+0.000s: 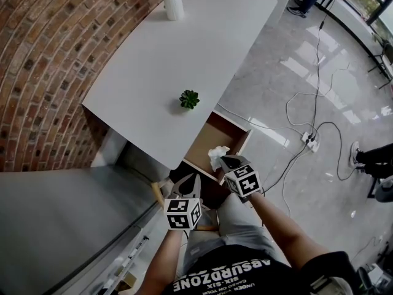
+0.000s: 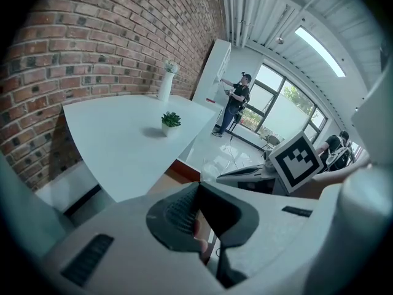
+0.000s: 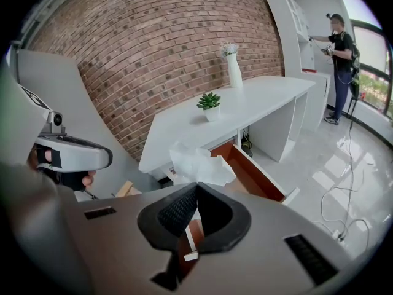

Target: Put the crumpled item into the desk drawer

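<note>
The crumpled white paper sticks out past the tips of my right gripper, which is shut on its lower edge. In the head view the paper hangs over the near end of the open desk drawer, with the right gripper just behind it. The drawer is pulled out from under the white desk and shows a brown inside. My left gripper hangs shut and empty to the near left of the drawer; its jaws meet at the tips.
A small potted plant stands near the desk's front edge above the drawer, and a white vase stands at the far end. A brick wall runs along the left. Cables and a power strip lie on the glossy floor to the right.
</note>
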